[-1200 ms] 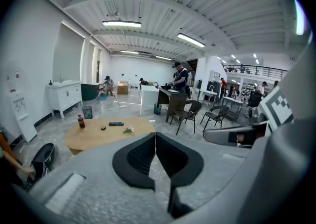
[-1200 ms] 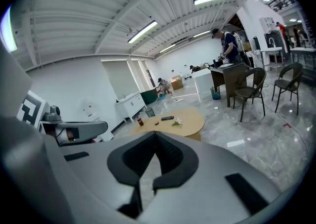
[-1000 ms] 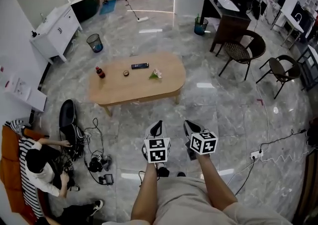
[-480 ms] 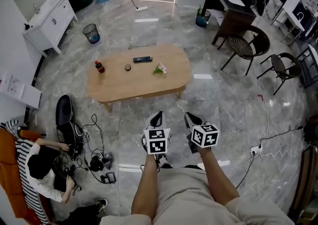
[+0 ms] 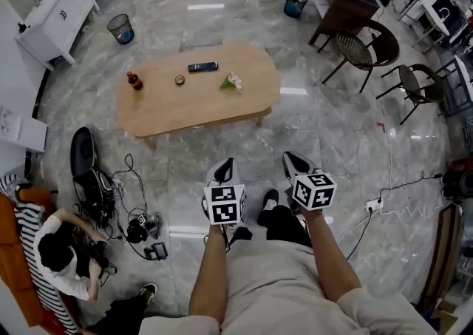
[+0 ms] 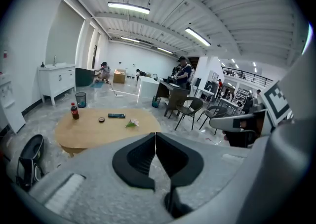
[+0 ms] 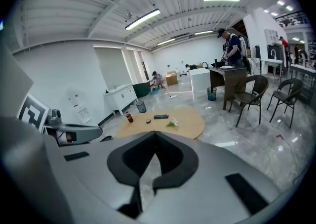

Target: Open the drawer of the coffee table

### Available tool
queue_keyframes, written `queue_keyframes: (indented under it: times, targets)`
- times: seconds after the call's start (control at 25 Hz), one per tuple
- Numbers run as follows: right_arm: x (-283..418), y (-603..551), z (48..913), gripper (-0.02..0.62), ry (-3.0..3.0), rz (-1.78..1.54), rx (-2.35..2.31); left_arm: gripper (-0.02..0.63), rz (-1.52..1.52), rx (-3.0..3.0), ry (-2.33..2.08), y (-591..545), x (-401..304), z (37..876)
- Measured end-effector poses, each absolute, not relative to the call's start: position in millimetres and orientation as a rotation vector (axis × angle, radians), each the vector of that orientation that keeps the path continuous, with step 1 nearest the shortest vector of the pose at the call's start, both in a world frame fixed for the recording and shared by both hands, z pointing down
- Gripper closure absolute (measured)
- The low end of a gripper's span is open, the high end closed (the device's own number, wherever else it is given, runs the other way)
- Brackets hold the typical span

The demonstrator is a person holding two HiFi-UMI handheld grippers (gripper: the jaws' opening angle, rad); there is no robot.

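Note:
The oval wooden coffee table stands on the marble floor some way ahead of me, also seen in the left gripper view and the right gripper view. Its drawer does not show from here. My left gripper and right gripper hang side by side well short of the table, both shut with nothing between the jaws. On the tabletop lie a cola bottle, a small round tin, a dark remote and a small flower.
A person in a striped top sits on the floor at the left among a black bag and cables. Wicker chairs stand at the right. A bin and a white cabinet are at the far left.
Both grippers have moved forward and a little lower, toward the table, staying shut. The table and room have slid up in the head view as the person steps forward.

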State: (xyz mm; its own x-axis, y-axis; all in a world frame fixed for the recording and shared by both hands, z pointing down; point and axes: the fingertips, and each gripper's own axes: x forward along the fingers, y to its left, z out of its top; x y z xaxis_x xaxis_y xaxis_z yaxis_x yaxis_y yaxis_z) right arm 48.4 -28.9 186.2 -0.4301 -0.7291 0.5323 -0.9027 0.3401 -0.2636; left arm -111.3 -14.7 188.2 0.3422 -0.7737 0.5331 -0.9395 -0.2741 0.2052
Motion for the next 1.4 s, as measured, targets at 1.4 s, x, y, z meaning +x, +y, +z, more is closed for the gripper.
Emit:
queue_keyframes:
  times: [1.4]
  targets:
    - [122.1,-251.3,382.1,0.578,-2.309,0.637,1.041,0.594,0.530,1.835,-1.732,-160.3,-124.1,374.3]
